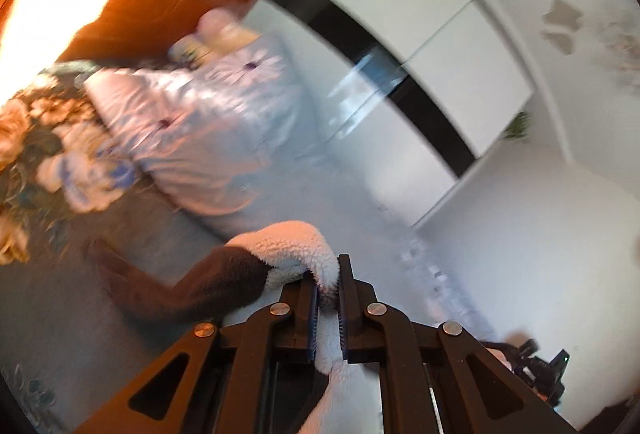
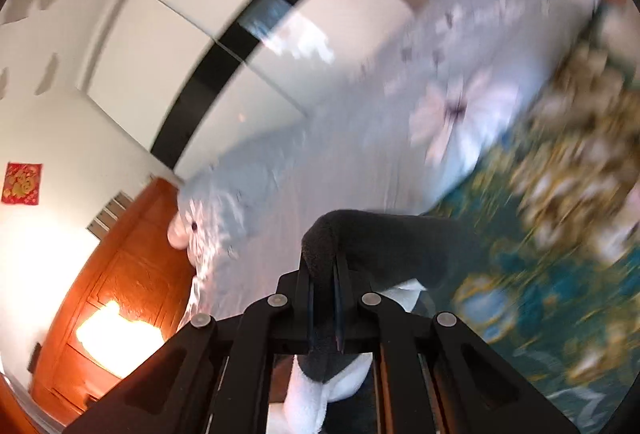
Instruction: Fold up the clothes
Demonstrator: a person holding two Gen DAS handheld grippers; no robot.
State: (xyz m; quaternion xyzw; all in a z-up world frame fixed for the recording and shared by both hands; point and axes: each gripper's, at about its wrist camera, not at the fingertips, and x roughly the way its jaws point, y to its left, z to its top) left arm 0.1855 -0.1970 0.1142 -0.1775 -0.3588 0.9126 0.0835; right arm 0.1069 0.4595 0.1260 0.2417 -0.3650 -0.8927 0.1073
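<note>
One fleece garment [image 1: 276, 254], dark outside and white inside, hangs between two grippers above the bed [image 1: 120, 314]. The left gripper [image 1: 329, 286] pinches its white lining; the right gripper [image 2: 323, 274] clamps its dark side.

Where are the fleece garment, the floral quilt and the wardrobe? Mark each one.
fleece garment [image 1: 288, 246]: left wrist view, white fuzzy edge above the fingers.
floral quilt [image 2: 568, 169]: right wrist view, blurred teal and gold patch.
wardrobe [image 1: 460, 81]: left wrist view, white door panel.
</note>
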